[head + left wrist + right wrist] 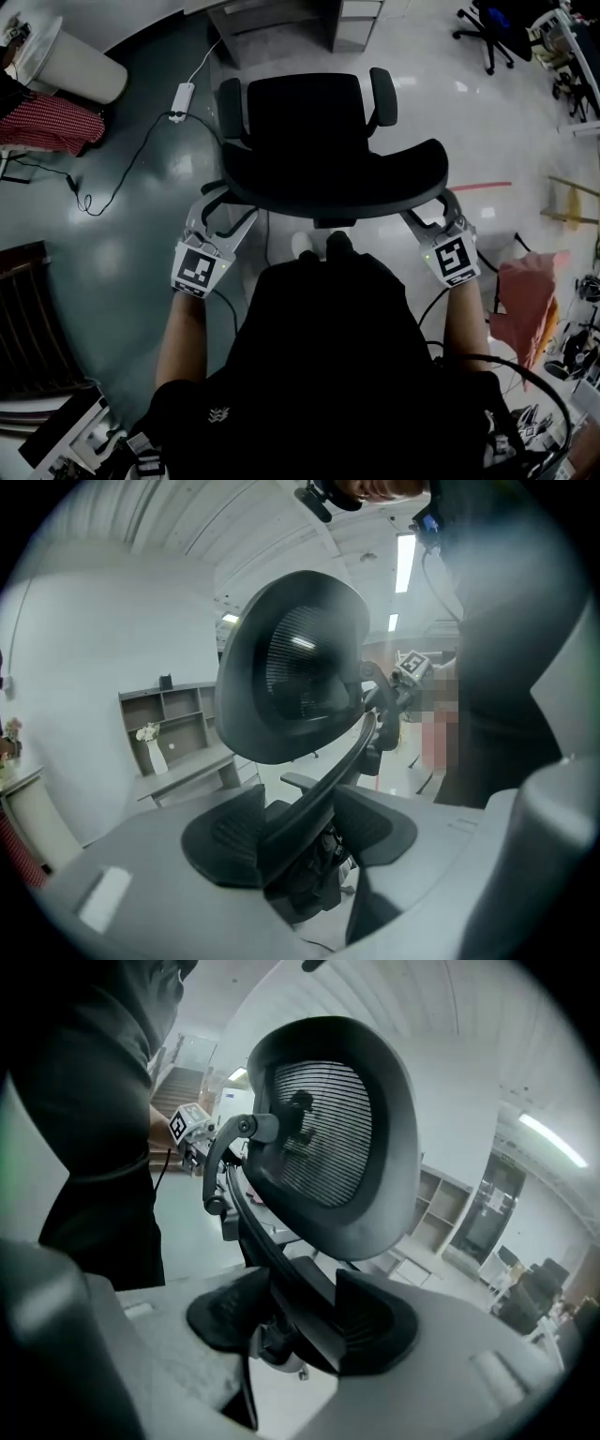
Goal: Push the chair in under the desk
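Looking steeply down, saw a black office chair [309, 131] as the biggest shape: broad padded seat, two stubby armrests, a back curved like a shallow bow. Found it out on open floor, short of the grey worktop [272, 23], seat turned toward it, not tucked under. Made out, from the gripper views, fine ribbed mesh [295, 672] stretched inside a smooth oval plastic rim and carried on a thin curved black bar [328, 780].

Held the left gripper [230, 204] at one end of the chair's back and the right gripper [433, 208] at the other, both pale grey plastic, each topped with a black-and-white marker cube [195, 272]. Had both pairs of fingers spread wide, with that bar passing between the dark ribbed pads [222, 836] and not clamped by them.

Noted a glossy grey-green floor [141, 244], smooth enough to throw back soft lamp glare, paler toward the right. Spotted on it a white cylindrical bin [70, 61], a red checked cloth [52, 127], a white power strip [181, 98] on a thin trailing cable, and a short red stripe [483, 186]. Saw, past the worktop, grey cubby shelves [164, 710] against a plain white wall, plus a slim white vase [150, 747] of flowers.
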Motion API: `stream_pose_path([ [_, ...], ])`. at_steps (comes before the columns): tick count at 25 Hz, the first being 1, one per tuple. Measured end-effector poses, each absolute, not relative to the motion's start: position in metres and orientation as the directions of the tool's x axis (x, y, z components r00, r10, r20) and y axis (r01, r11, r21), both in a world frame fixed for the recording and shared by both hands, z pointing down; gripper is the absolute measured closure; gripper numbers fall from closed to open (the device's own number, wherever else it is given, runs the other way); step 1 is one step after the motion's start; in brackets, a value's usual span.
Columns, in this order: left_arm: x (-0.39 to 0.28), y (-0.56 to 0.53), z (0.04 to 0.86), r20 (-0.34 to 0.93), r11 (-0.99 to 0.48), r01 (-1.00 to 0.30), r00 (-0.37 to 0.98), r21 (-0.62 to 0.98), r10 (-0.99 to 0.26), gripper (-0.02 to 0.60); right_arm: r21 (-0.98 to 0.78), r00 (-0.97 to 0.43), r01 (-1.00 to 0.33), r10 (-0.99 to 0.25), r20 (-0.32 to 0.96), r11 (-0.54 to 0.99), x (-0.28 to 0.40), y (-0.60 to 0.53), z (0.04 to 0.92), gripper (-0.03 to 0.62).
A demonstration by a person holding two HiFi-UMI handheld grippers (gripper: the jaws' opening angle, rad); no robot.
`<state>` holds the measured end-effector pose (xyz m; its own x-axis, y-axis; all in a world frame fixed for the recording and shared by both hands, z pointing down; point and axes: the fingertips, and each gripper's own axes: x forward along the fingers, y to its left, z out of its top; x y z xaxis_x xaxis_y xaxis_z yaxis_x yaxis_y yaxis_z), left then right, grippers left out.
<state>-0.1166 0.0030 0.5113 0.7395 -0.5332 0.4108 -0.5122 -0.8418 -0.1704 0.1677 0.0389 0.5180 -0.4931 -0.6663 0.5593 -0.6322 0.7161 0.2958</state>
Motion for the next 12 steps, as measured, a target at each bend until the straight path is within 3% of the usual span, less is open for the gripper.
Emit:
stream_pose_path([
  [12,-0.1132,-0.0066,0.5103,0.409,-0.849,-0.508,0.751,-0.144,-0.518,0.342,0.267,-0.537,-0.615,-0.642,0.548,0.742,0.1694,0.028,0.5181,0.398],
])
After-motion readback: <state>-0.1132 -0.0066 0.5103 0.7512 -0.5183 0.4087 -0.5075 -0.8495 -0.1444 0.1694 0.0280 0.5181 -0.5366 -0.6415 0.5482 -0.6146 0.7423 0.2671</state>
